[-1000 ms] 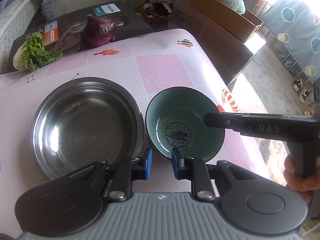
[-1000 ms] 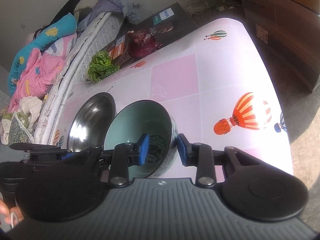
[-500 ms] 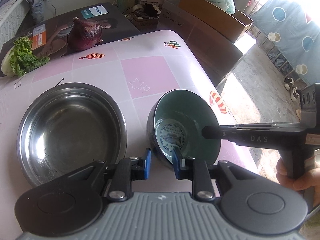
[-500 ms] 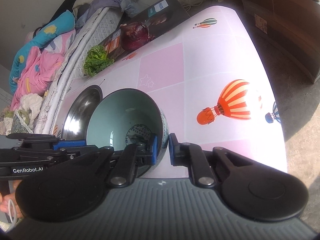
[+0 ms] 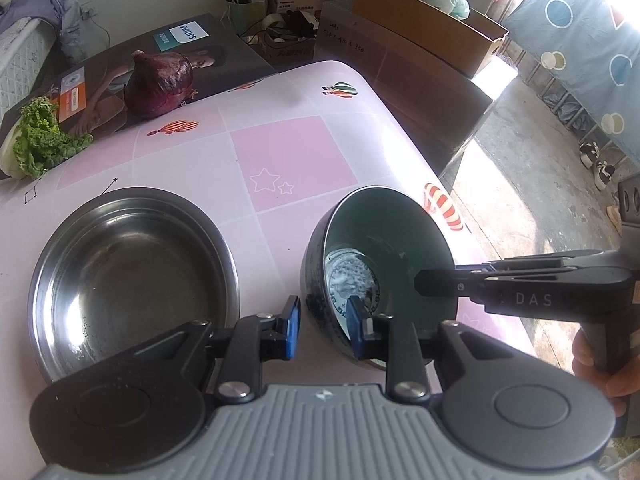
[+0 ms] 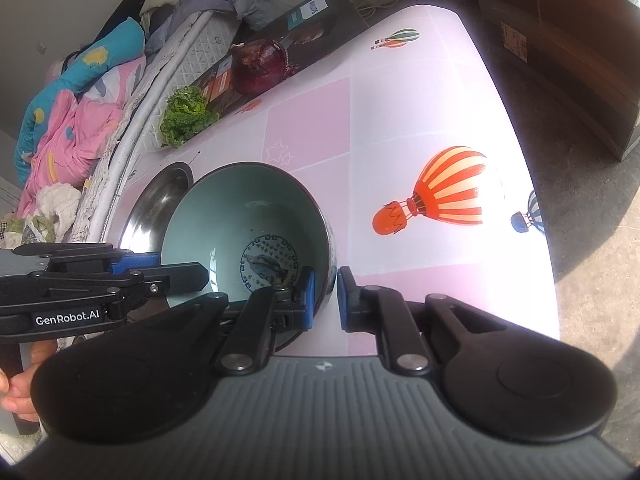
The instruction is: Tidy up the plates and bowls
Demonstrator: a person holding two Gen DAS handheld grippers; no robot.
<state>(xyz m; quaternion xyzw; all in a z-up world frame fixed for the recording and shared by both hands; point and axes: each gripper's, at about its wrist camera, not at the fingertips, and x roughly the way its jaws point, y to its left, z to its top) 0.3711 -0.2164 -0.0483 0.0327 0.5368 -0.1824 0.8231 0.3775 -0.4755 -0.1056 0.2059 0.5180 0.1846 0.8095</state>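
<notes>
The green bowl point(image 5: 384, 264) is sitting tilted near the table's point(image 5: 296, 152) right edge, open pink tabletop beyond it. The right gripper point(image 6: 323, 300) is pinching the bowl's rim; the left gripper point(image 5: 323, 330) is straddling its near rim, jaws apart. The steel bowl point(image 5: 132, 276) is sitting just left.

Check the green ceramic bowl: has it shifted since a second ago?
Yes. The green ceramic bowl, then beside the steel bowl, now sits apart, tilted, toward the table edge by the balloon print.
</notes>
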